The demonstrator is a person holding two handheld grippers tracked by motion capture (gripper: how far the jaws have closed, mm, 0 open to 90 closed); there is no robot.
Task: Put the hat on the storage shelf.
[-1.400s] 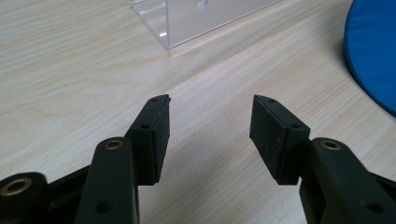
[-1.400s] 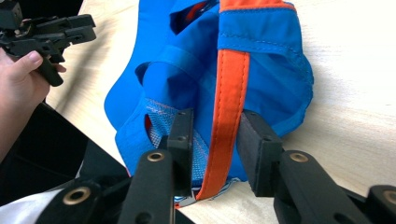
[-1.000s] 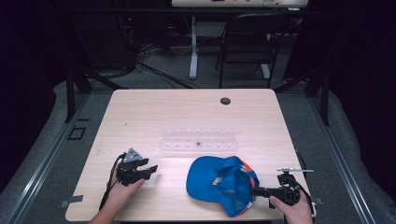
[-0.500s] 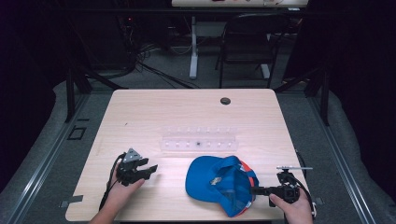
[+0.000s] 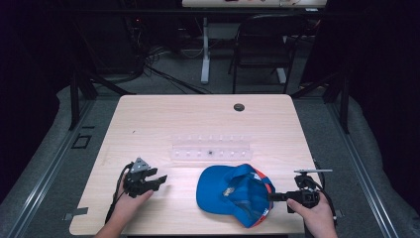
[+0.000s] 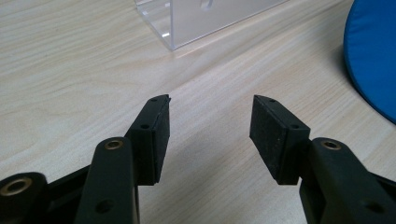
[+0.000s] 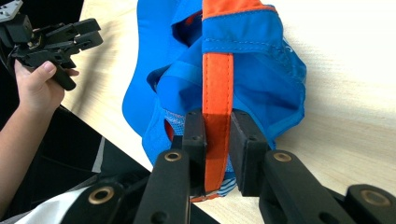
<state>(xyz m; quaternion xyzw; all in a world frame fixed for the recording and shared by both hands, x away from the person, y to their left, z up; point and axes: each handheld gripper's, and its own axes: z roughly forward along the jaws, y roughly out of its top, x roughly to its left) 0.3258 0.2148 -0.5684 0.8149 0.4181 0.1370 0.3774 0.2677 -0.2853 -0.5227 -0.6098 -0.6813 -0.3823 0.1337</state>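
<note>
1. Light wood surface (image 5: 148,124), rounded corners, grain running w/ its length.
2. Clear acrylic rack (image 5: 210,147) lying mid-surface, row of small pegs on it; its corner also in left gripper view (image 6: 187,23).
3. Small dark round grommet (image 5: 239,107) near far edge.
4. Folding chair (image 5: 262,44) on grey floor behind.
5. White table leg (image 5: 205,49) & cables beyond.
</note>
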